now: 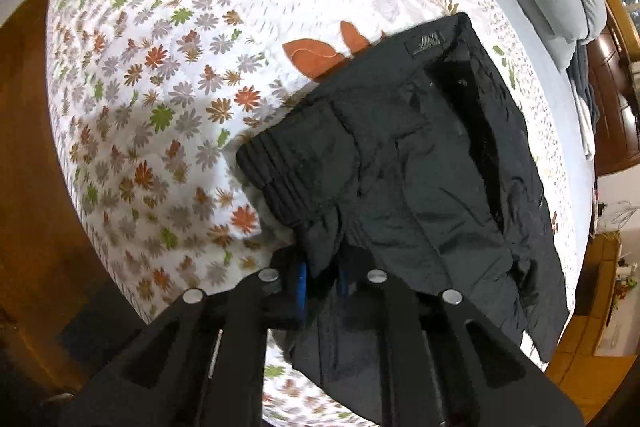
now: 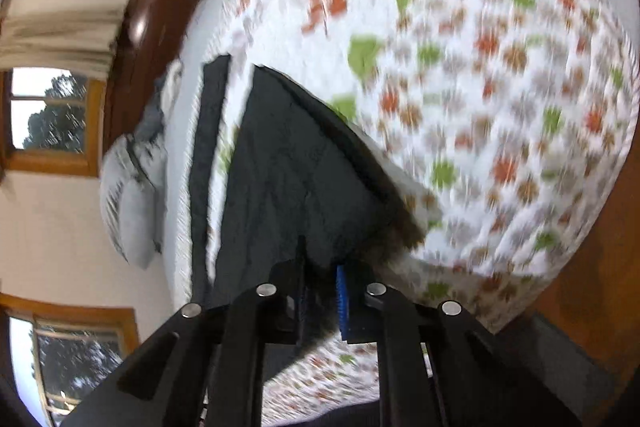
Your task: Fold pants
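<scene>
Black pants [image 1: 400,155], folded, lying on floral quilt [image 1: 168,75] of bed, near its edge. Left tongs [image 1: 322,279] pinching cuff end of pants (ribbed hem just beside). Right tongs [image 2: 322,291] pinching dark fabric of pants above quilt; view blurred.

Pants [image 1: 420,155] matt black cloth, ribbed cuff; quilt [image 1: 160,87] stitched floral cotton; floor [image 1: 24,147] glossy wood

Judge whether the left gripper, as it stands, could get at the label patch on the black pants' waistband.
Probably not yet: the left gripper is shut on the pants, while the label patch lies at their far edge. Nothing covers the patch, though.
</scene>
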The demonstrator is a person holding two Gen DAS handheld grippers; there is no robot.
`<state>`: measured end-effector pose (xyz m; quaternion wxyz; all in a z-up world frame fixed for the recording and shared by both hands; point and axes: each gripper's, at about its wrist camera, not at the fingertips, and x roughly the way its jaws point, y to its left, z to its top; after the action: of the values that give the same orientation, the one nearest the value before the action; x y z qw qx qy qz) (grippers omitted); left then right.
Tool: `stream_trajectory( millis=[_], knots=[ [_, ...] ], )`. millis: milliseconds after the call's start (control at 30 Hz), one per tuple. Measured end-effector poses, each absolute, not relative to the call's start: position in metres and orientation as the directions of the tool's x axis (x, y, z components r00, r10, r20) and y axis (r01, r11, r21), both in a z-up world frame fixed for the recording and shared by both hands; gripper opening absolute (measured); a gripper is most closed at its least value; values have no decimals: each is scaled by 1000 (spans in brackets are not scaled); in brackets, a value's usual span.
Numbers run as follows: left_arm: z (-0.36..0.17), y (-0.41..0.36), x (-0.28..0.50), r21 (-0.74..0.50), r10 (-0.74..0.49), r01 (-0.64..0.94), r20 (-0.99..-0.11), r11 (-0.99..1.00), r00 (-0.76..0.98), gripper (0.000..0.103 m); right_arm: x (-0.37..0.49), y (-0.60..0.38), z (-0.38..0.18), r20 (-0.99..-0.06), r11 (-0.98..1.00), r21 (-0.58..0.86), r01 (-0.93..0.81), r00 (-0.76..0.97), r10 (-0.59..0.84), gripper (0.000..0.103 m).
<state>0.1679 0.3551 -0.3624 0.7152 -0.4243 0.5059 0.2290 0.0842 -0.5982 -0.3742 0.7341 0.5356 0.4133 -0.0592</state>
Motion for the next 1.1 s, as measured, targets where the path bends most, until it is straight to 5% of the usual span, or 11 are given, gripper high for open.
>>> stream_trajectory(
  millis=[100,167,200,233,433,567,733,1100],
  knots=[
    [-357,359,168,-364,-111,-737,-922,570,370,26,85,-595,-379,-697,436,713,549,621,359,22],
    [-348,359,169,-359,-117,-720,-924,593,365,61,88,-592,-368,-697,439,714,546,612,373,54],
    [-339,362,166,-355,-106,-710,-923,608,371,83,90,-592,-358,-710,454,700,551,606,359,62],
    [-325,366,162,-327,-60,-700,-924,635,377,85,92,-595,-346,-734,483,671,562,598,323,73],
    [-268,402,205,-329,-56,-583,-898,743,436,92,83,-616,-297,-781,563,592,577,583,225,74],
    [-252,422,285,-435,-186,-463,-851,772,490,96,111,-601,-273,-780,611,582,536,581,233,77],
    [-280,437,377,-508,-317,-426,-838,749,444,96,170,-567,-272,-778,647,587,487,559,285,77],
    [-369,431,483,-434,-364,-349,-897,830,250,95,285,-514,-301,-836,734,516,441,446,320,77]
  ],
)
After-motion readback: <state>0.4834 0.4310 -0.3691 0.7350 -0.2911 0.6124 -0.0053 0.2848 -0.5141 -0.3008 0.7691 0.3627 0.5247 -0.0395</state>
